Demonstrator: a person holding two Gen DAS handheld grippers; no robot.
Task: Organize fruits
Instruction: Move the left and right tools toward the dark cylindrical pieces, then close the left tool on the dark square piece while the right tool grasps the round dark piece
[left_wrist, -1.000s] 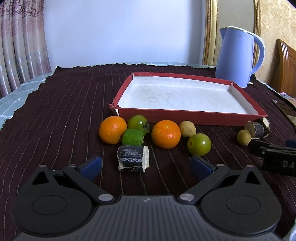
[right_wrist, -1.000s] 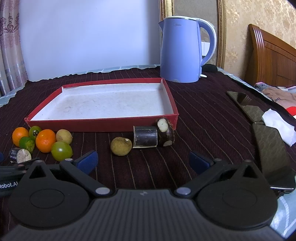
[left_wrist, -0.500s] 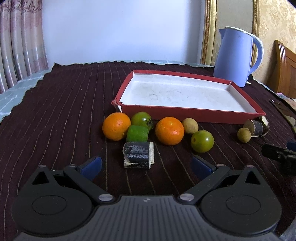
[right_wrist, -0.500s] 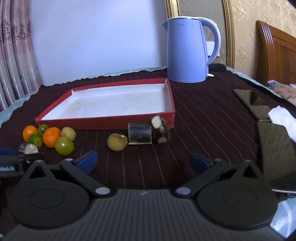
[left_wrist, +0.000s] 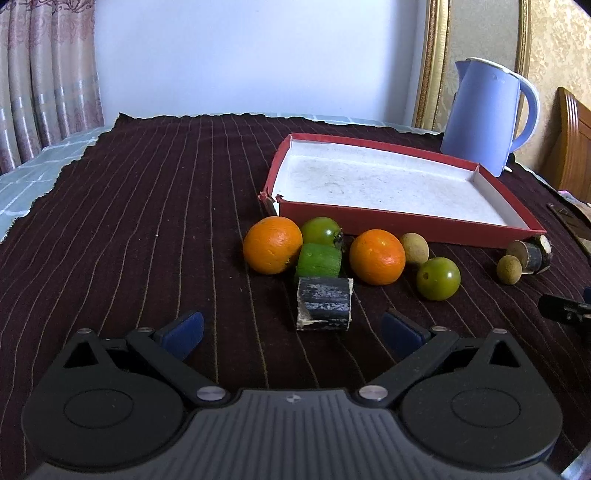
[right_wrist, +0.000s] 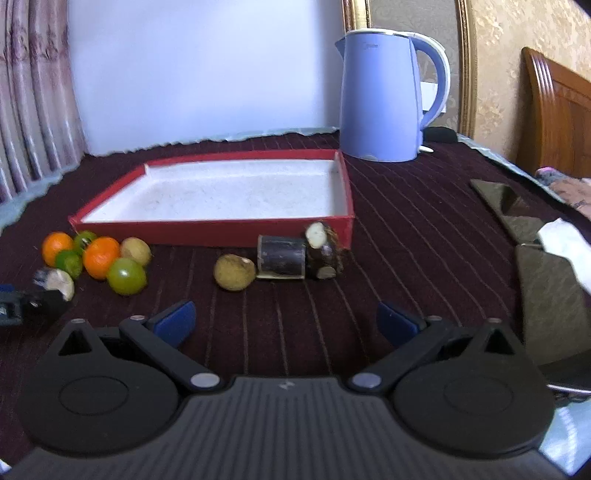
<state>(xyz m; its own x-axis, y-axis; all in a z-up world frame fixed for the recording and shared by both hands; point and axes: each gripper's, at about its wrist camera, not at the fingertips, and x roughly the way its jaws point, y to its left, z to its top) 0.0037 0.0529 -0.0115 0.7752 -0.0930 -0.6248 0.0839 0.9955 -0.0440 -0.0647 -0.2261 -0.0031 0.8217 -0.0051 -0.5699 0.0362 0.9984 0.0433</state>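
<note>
2 oranges (left_wrist: 272, 249), 3 green fruits (left_wrist: 438, 278), 2 longans (left_wrist: 414, 248), 3 cane pcs (left_wrist: 324, 303), 1 tray (left_wrist: 406, 227)

We see a dark striped cloth (left_wrist: 147, 221) ahead of our claws; red tray (left_wrist: 402, 223) beyond, oranges (left_wrist: 272, 244), green fruits (left_wrist: 438, 278), longans (right_wrist: 234, 272) and dark cane pieces (left_wrist: 324, 302) before it; blue kettle (right_wrist: 382, 96) farther back; phones (right_wrist: 546, 295) right.
</note>
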